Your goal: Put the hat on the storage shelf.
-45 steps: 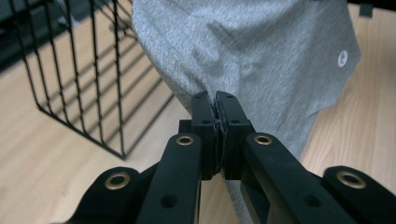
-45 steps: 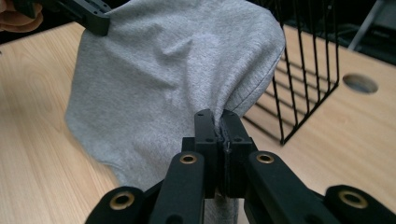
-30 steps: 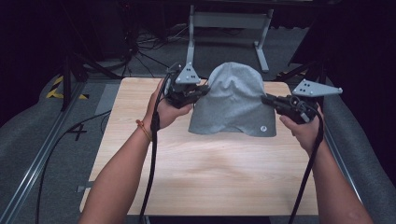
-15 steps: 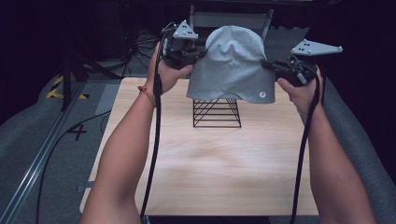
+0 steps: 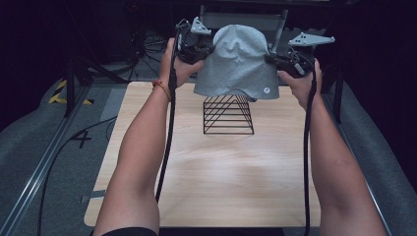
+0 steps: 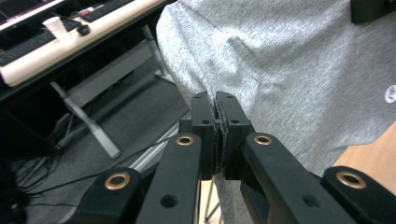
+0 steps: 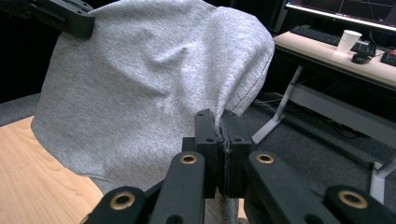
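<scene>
A grey knit beanie [image 5: 237, 61] hangs in the air above the far part of the table, held from both sides. My left gripper [image 5: 202, 49] is shut on its left edge, and my right gripper [image 5: 271, 60] is shut on its right edge. In the left gripper view the jaws pinch grey cloth at the hat [image 6: 289, 70], with my left gripper [image 6: 215, 100] closed tight. In the right gripper view my right gripper [image 7: 215, 120] clamps the hem of the beanie [image 7: 140, 88]. Below the hat stands a black wire rack [image 5: 228, 115] shaped like a pyramid, its top hidden by the cloth.
The wooden table [image 5: 216, 182] spreads toward the near edge. A metal stand [image 5: 241, 19] rises behind the hat. A desk with keyboards and a white cup [image 7: 349, 41] stands off to the side. Cables trail along the grey floor [image 5: 59, 147].
Both grippers have lifted the beanie up off the wire rack and farther away from me. The rack, covered a second ago, now stands bare below the hat.
</scene>
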`<state>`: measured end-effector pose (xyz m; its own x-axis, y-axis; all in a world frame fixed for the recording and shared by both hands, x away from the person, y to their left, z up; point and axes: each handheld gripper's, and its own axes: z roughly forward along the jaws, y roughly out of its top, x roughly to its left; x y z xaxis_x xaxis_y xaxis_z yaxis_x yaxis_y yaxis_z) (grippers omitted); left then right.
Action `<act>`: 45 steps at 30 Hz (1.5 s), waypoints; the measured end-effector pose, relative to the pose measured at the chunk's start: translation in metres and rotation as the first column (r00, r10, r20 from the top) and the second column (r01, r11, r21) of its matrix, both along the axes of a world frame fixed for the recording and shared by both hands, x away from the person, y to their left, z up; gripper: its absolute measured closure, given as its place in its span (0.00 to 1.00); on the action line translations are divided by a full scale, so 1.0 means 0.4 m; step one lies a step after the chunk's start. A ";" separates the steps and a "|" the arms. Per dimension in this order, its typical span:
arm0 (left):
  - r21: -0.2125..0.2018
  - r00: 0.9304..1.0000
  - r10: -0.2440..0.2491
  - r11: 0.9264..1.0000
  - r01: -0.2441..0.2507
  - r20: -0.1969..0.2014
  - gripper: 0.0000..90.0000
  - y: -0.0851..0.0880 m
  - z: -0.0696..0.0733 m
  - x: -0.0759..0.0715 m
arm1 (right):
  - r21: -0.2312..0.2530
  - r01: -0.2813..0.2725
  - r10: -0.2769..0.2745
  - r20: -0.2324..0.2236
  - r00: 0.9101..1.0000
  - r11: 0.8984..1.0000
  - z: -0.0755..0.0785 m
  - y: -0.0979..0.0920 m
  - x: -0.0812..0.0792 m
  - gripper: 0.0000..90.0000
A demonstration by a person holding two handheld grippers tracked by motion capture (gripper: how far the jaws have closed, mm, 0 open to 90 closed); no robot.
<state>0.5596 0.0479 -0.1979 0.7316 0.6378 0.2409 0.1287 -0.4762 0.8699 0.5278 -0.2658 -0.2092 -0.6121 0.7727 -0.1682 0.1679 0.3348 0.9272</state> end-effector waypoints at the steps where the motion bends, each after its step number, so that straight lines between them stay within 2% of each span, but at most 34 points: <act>1: 0.004 1.000 0.002 1.000 -0.002 0.001 0.97 -0.002 -0.002 0.005 | 0.001 0.004 -0.004 -0.001 1.000 1.000 0.000 0.001 0.007 0.97; 5: -0.005 1.000 0.025 1.000 -0.025 0.005 0.97 -0.007 -0.010 0.024 | 0.008 0.012 -0.012 -0.001 1.000 1.000 0.001 0.004 0.029 0.97; 7: -0.001 1.000 0.029 1.000 -0.029 -0.005 0.97 -0.008 -0.015 0.029 | 0.007 0.014 -0.014 -0.008 1.000 1.000 -0.002 0.006 0.037 0.97; 13: -0.028 0.999 0.047 0.998 -0.048 -0.025 0.97 -0.006 -0.037 0.042 | 0.009 0.021 -0.020 -0.023 1.000 1.000 -0.020 0.012 0.058 0.97; 15: -0.022 0.999 0.050 0.998 -0.050 -0.022 0.97 -0.007 -0.046 0.046 | 0.016 0.023 -0.022 -0.030 0.999 1.000 -0.027 0.013 0.061 0.97; 17: -0.020 0.998 0.045 0.999 -0.046 -0.039 0.97 -0.010 -0.060 0.047 | 0.010 0.023 -0.022 -0.034 0.999 1.000 -0.036 0.016 0.064 0.97; 21: -0.039 0.998 0.030 0.999 -0.032 -0.052 0.97 -0.011 -0.080 0.044 | 0.012 0.015 -0.014 -0.043 0.999 1.000 -0.049 0.016 0.064 0.97; 23: -0.050 0.998 0.025 0.998 -0.027 -0.054 0.97 -0.005 -0.084 0.040 | 0.011 0.011 -0.011 -0.042 0.999 1.000 -0.056 0.014 0.060 0.97; 24: -0.072 0.998 0.017 0.997 -0.022 -0.060 0.97 0.002 -0.081 0.034 | 0.013 0.009 -0.009 -0.039 0.999 1.000 -0.058 0.011 0.053 0.97; 26: -0.091 0.998 0.003 0.996 -0.008 -0.055 0.97 0.008 -0.072 0.023 | 0.023 0.007 -0.006 -0.037 0.999 1.000 -0.057 0.007 0.047 0.97; 29: -0.099 0.999 -0.016 0.995 0.012 -0.036 0.97 0.010 -0.064 0.004 | 0.027 -0.003 0.004 -0.027 1.000 1.000 -0.054 -0.001 0.035 0.97; 38: -0.133 0.997 -0.065 0.989 0.060 -0.029 0.97 0.036 -0.075 -0.043 | 0.031 -0.046 0.046 -0.009 0.999 0.998 -0.061 -0.007 -0.006 0.97; 40: -0.149 0.997 -0.068 0.987 0.064 -0.023 0.97 0.047 -0.075 -0.047 | 0.028 -0.053 0.054 -0.002 0.999 0.998 -0.063 -0.006 -0.014 0.97; 45: -0.184 0.996 -0.083 0.980 0.079 -0.015 0.97 0.066 -0.064 -0.065 | 0.056 -0.066 0.065 0.018 0.998 0.996 -0.056 -0.014 -0.033 0.97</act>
